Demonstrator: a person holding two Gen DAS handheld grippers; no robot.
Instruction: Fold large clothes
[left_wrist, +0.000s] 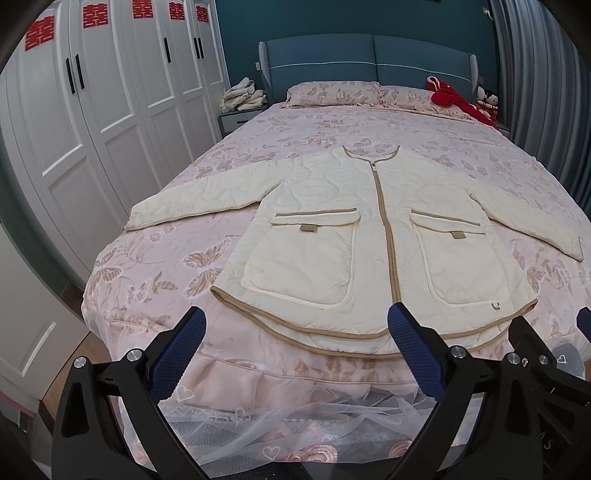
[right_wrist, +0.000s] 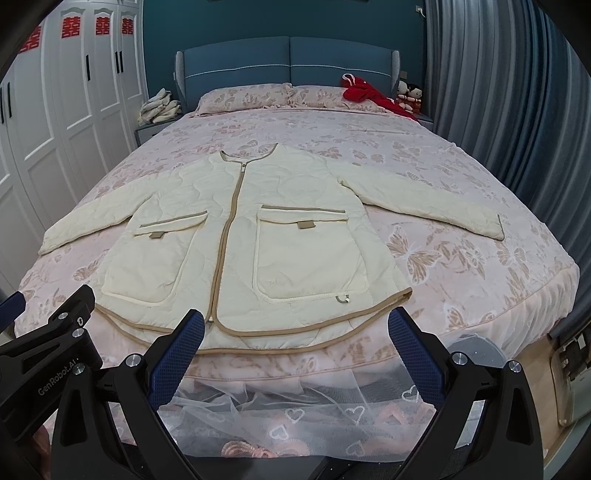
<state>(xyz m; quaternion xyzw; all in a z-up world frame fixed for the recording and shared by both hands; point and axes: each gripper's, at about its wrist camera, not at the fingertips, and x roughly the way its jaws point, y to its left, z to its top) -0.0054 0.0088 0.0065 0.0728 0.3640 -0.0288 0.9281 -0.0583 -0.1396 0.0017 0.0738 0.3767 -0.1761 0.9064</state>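
Across the foot half of the bed (left_wrist: 147, 266), as your left wrist view shows it, the cream jacket (left_wrist: 369, 229) lies face up and fully spread, zipped to the collar, hem toward you at the foot edge, both sleeves stretched out toward the side edges. Nothing is folded yet, so I judge the whole job is ahead of you: sleeves in, then the body doubled. Your left gripper (left_wrist: 295, 328) hangs short of the hem with its blue-padded fingers (left_wrist: 177, 354) wide apart and empty; the right gripper's black frame shows at the lower right corner. The jacket is quilted and puffy with wavy stitching, tan binding along hem, zip and collar, and two big rounded patch pockets with flaps. It will likely spring back where creased. From the right wrist view, the jacket (right_wrist: 243, 236) sits the same way, its near hem curving over the pink butterfly-print quilt, a small metal ring (right_wrist: 342, 299) at one pocket's bottom. Your right gripper (right_wrist: 295, 328) is likewise spread and holding nothing, just off the foot edge above the sheer, heart-patterned bed skirt (right_wrist: 332, 410).
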